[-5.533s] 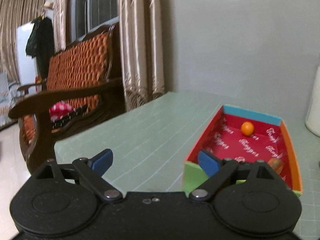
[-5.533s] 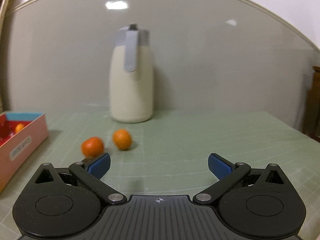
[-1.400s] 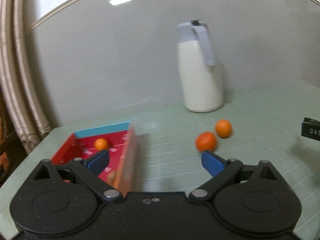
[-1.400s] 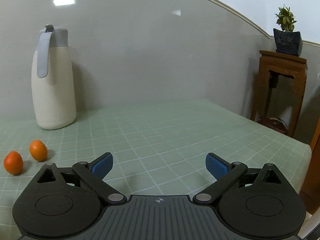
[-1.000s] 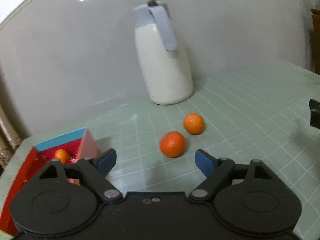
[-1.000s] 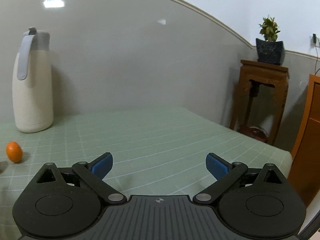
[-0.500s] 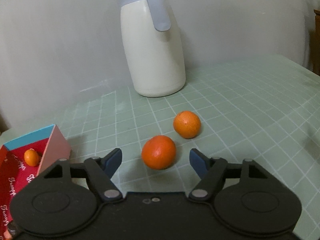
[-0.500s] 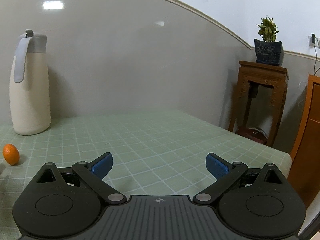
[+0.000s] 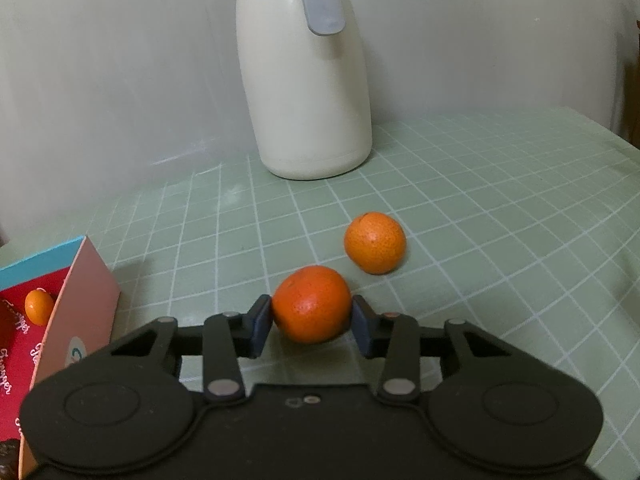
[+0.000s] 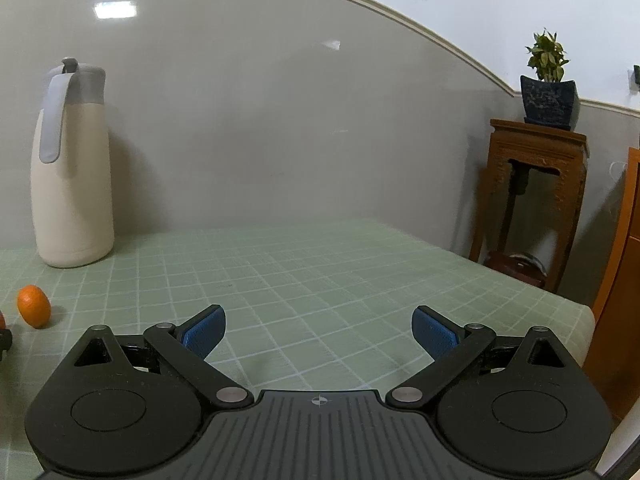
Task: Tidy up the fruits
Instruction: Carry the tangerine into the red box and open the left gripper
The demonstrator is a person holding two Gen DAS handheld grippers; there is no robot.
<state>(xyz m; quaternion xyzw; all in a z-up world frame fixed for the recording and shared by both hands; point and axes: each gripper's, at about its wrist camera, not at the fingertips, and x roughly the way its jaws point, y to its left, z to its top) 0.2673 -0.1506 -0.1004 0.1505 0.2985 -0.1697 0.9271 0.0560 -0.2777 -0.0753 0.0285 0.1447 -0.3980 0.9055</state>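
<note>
Since half a second ago the left gripper (image 9: 312, 322) has closed in, so now its pads pinch the near orange (image 9: 312, 304) low on the table (image 9: 480, 208), probably to carry it to the box (image 9: 86, 308) just left, with the other orange (image 9: 375, 242) loose behind. Right view: right gripper (image 10: 319, 330) hangs level over bare table, jaws wide and empty, staying clear.

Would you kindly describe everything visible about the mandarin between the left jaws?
The mandarin is round, deep orange, with dimpled, slightly glossy peel. It sits low over the green checked table, pinched on both sides by the jaws of the left gripper. Whether it still touches the table is unclear. A paler second mandarin lies apart behind it; the box is to its left.
</note>
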